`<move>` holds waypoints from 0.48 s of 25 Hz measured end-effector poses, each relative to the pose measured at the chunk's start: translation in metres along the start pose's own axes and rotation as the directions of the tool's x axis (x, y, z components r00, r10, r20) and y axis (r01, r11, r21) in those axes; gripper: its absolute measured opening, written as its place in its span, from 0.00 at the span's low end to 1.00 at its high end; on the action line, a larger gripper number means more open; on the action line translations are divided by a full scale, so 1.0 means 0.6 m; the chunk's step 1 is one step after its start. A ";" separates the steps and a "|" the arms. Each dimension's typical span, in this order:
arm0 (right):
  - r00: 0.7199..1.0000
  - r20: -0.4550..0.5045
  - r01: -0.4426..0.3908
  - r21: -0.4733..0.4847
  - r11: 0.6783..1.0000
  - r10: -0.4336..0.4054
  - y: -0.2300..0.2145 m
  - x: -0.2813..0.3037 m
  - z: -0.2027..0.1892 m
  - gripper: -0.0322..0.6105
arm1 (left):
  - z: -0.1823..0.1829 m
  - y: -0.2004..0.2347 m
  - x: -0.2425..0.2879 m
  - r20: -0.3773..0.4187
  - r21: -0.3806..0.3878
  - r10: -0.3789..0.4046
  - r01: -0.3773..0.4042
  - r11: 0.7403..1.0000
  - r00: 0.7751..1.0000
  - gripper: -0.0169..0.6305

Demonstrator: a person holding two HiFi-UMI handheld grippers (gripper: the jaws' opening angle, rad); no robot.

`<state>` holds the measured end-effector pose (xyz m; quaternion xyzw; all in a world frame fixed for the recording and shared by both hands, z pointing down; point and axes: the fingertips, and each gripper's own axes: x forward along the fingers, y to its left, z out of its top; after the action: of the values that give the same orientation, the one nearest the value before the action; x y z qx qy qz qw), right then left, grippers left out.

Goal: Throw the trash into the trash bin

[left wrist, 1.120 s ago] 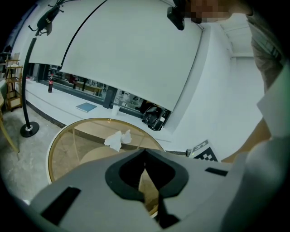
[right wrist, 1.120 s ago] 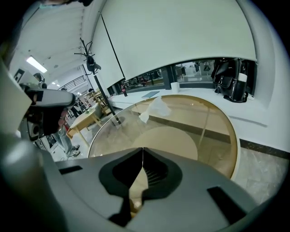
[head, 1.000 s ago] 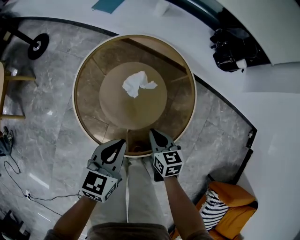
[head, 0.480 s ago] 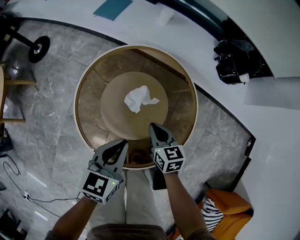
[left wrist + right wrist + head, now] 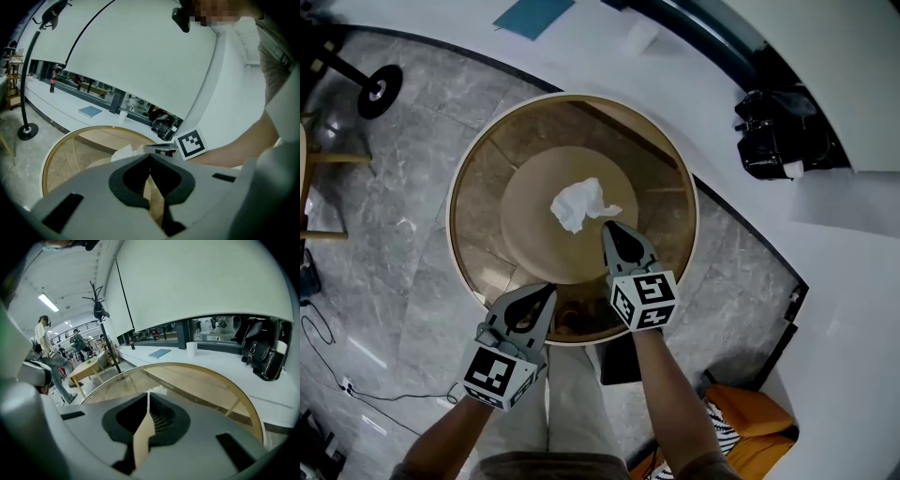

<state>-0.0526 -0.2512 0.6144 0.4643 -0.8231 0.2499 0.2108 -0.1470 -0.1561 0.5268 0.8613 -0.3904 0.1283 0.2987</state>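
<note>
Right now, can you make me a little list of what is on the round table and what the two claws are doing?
trash: crumpled white paper, lying near the middle of the table
table: round glass-topped table
right claw: right claw shut, empty, tip right beside the paper; whether it touches cannot be told
left claw: left claw shut, empty, at the table's near edge
trash bin: none in view

I can read no words, numbers or brand names anywhere. The only print is the black-and-white square markers on the left gripper and right gripper, around six o'clock — patterns, not letters.
</note>
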 end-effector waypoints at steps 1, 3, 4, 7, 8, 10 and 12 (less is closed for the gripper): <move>1.000 0.000 0.006 -0.003 1.000 -0.006 -0.001 0.000 0.000 0.08 | -0.002 -0.001 -0.001 -0.003 -0.003 -0.001 0.001 1.000 1.000 0.05; 1.000 -0.003 0.014 -0.008 1.000 -0.014 -0.001 0.002 -0.003 0.26 | -0.007 -0.002 -0.004 -0.008 -0.004 0.000 0.000 1.000 1.000 0.05; 1.000 -0.005 0.017 -0.011 1.000 -0.017 0.000 0.004 -0.004 0.39 | -0.009 -0.002 -0.006 -0.009 -0.004 0.001 -0.001 1.000 1.000 0.05; 1.000 -0.005 0.031 -0.041 0.999 -0.031 0.004 0.011 -0.007 0.53 | -0.015 0.003 -0.010 -0.010 -0.007 0.009 -0.009 1.000 1.000 0.05; 0.999 -0.006 0.034 -0.051 0.998 -0.034 0.005 0.014 -0.008 0.56 | -0.017 0.005 -0.011 -0.010 -0.009 0.012 -0.012 1.000 1.000 0.05; 0.999 -0.012 0.030 -0.058 0.998 -0.031 0.008 0.020 -0.010 0.58 | -0.020 0.009 -0.013 -0.013 -0.015 0.018 -0.018 1.000 1.000 0.05; 0.999 -0.017 0.026 -0.052 0.998 -0.027 0.008 0.026 -0.011 0.58 | -0.022 0.011 -0.013 -0.016 -0.020 0.020 -0.021 1.000 1.000 0.05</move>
<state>-0.0632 -0.2551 0.6275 0.4674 -0.8212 0.2297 0.2333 -0.1569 -0.1465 0.5364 0.8532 -0.3982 0.1342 0.3091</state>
